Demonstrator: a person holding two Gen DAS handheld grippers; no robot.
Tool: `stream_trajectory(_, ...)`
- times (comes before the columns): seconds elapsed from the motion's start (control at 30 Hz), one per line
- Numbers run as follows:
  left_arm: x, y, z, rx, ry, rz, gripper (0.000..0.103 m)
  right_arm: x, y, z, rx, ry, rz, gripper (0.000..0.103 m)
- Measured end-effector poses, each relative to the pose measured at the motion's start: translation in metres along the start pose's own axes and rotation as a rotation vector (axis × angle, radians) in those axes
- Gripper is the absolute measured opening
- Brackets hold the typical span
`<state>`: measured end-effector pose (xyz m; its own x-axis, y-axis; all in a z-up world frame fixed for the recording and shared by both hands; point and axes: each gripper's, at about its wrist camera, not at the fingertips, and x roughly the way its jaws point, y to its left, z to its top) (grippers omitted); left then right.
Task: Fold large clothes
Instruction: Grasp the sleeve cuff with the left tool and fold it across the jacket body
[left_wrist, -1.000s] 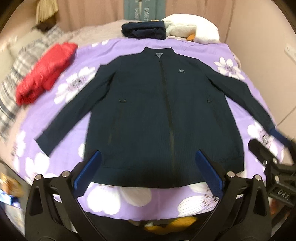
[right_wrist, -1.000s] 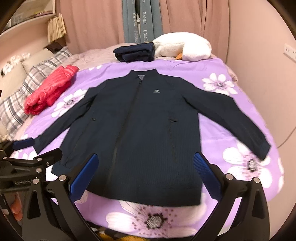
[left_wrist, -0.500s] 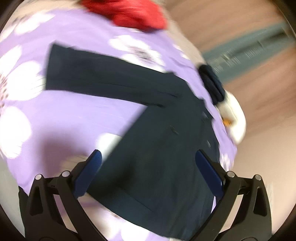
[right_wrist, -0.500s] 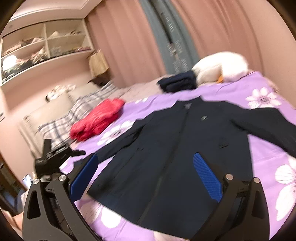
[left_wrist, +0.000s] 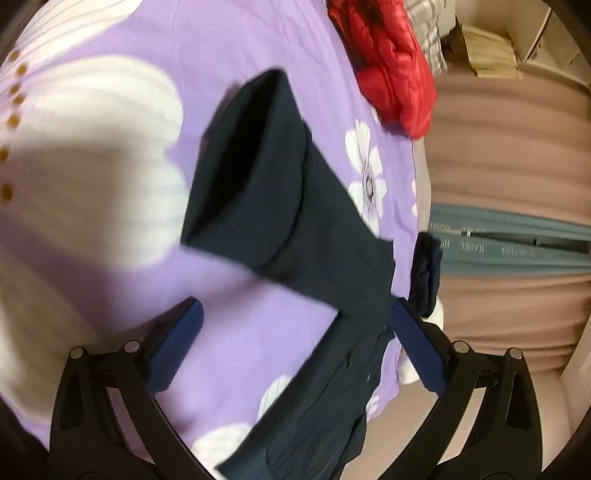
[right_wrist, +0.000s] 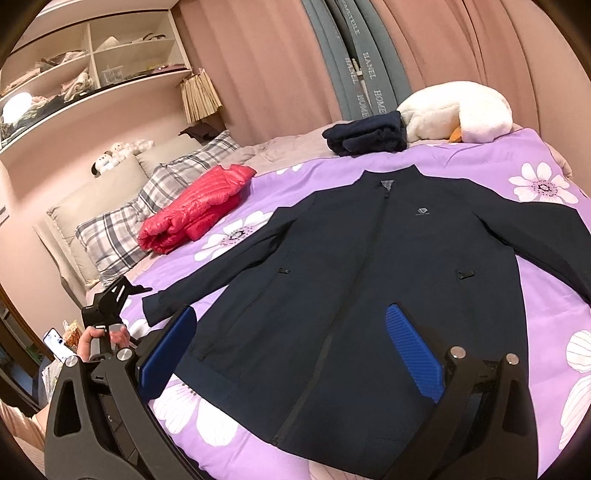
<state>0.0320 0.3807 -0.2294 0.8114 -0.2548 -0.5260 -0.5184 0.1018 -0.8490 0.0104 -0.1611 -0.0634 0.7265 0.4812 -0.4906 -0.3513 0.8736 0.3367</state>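
Jacket: navy jacket (right_wrist: 369, 280) lies flat, front up, on the purple bedspread (right_wrist: 546, 280).
Change: left gripper (left_wrist: 295, 343) has swung to the jacket's sleeve cuff (left_wrist: 243, 166), fingers apart.
Right gripper (right_wrist: 291, 354): fingers apart, over the jacket's hem.
Meaning: sleeve fold likely next.

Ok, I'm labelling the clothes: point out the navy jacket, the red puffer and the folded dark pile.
navy jacket (right_wrist: 369, 280): right wrist view, chest by zipper.
red puffer (right_wrist: 195, 208): right wrist view, quilted top.
folded dark pile (right_wrist: 367, 137): right wrist view, top layer.
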Motion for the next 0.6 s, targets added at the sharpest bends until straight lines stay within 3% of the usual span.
stream_trajectory(0.27, 0.008, 0.0, 0.036, -0.128, -0.071, 0.041, 0.1, 0.009, -0.009, 0.002, 0.04, 0.01, -0.005, 0.102)
stream_trajectory(0.37, 0.01, -0.003, 0.038, -0.136, -0.079, 0.082, 0.095, 0.015, -0.013, 0.004, 0.06, 0.021, -0.007, 0.102)
stream_trajectory(0.43, 0.01, -0.005, 0.036, -0.118, -0.084, 0.113, 0.085, 0.017, -0.017, 0.004, 0.081, 0.026, -0.007, 0.102)
stream_trajectory(0.47, 0.008, -0.005, 0.036, -0.105, -0.086, 0.131, 0.07, 0.017, -0.018, 0.004, 0.09, 0.027, -0.006, 0.102)
stream_trajectory(0.5, 0.009, -0.006, 0.037, -0.088, -0.081, 0.157, 0.044, 0.017, -0.019, 0.003, 0.096, 0.027, -0.007, 0.102)
stream_trajectory(0.6, 0.015, -0.002, 0.041, -0.096, -0.046, 0.174, 0.035, 0.016, -0.021, 0.002, 0.096, 0.032, -0.017, 0.102)
